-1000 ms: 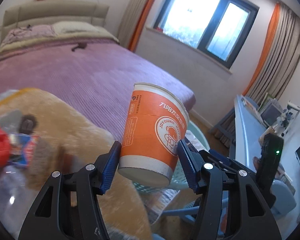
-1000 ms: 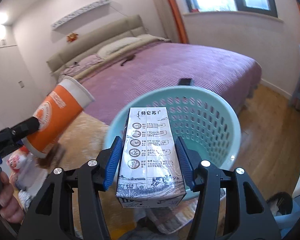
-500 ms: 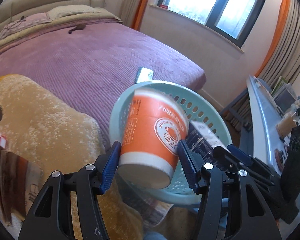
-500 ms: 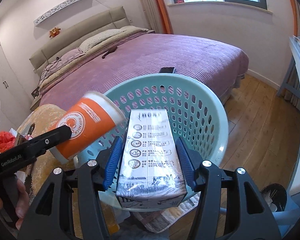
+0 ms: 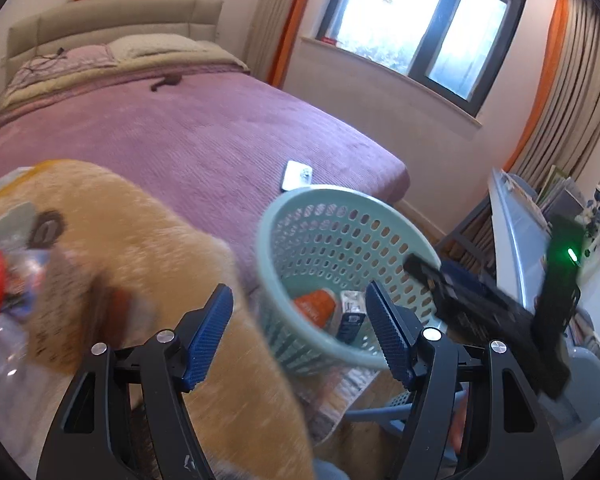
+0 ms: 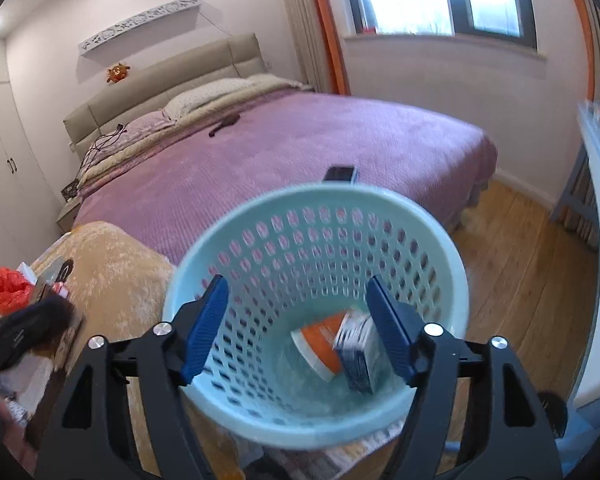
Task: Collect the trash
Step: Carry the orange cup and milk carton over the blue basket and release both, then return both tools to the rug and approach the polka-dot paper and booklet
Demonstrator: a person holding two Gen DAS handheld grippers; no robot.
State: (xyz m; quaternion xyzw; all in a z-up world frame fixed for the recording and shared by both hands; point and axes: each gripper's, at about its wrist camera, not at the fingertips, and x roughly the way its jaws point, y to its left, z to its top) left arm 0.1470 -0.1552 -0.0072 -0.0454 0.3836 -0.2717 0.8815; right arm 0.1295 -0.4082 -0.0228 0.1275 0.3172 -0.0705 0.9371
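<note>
A light green perforated basket (image 6: 220, 264) stands by the bed; it also shows in the left wrist view (image 5: 284, 220). Inside it lie an orange paper cup (image 6: 320, 340) and a milk carton (image 6: 360, 356), also seen in the left wrist view as the cup (image 5: 314, 308) and the carton (image 5: 352, 312). My right gripper (image 6: 300, 328) is open and empty just above the basket's mouth. My left gripper (image 5: 300, 336) is open and empty, left of the basket over a tan blanket (image 5: 140, 240).
A purple bed (image 6: 300, 148) lies behind, with a phone (image 5: 297, 174) near its corner. Red bag (image 6: 2, 290), plastic bottle (image 5: 4, 360) and other litter sit on the blanket at left. A white desk (image 5: 516, 224) stands right; wooden floor (image 6: 532, 248) beyond.
Both grippers opened. The orange cup and the milk carton dropped into the basket. The left gripper swung back to the left, away from the basket.
</note>
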